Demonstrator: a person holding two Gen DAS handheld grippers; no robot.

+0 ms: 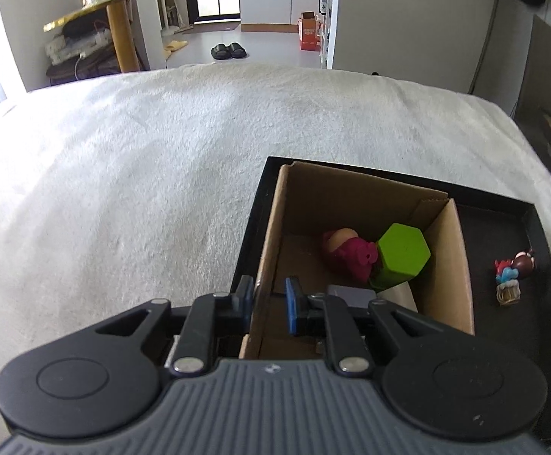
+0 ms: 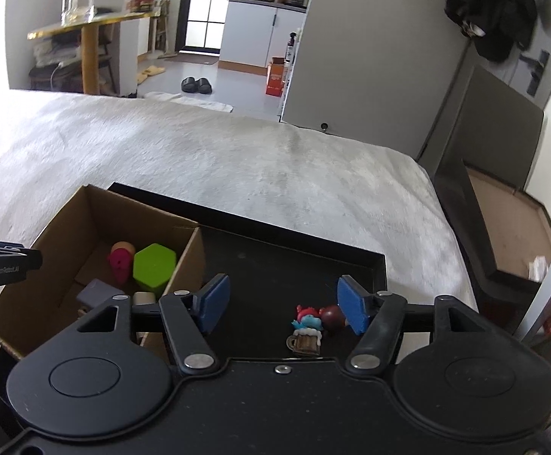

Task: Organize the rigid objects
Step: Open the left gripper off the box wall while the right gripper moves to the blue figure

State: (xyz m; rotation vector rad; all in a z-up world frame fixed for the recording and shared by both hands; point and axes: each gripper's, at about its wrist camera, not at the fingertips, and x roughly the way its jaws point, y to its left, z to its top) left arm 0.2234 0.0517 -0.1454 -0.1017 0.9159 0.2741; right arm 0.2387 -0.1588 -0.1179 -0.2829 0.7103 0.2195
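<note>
A: Scanning left to right: the left gripper (image 1: 269, 301) is clenched on the left wall of the box (image 1: 266, 250), pads pinching the cardboard from both sides. The box sits in the left part of the tray (image 2: 379, 265).

B: Contents of the box?

A: A pink toy (image 1: 345, 252), a green hexagonal block (image 1: 404, 252), a grey block (image 2: 95, 292) and a pale piece, all loose on the bottom.

B: And further right?

A: A small cluster of figurines (image 2: 313, 324) lies on the tray floor, well apart from the box. The right gripper (image 2: 284, 305) hangs over it, released, nothing between its pads.

B: Step in hand?

A: Likely the pick of the remaining figurines. The next move calls for lowering the right gripper, straddling one figurine, then closing. The left keeps the box steady.
</note>
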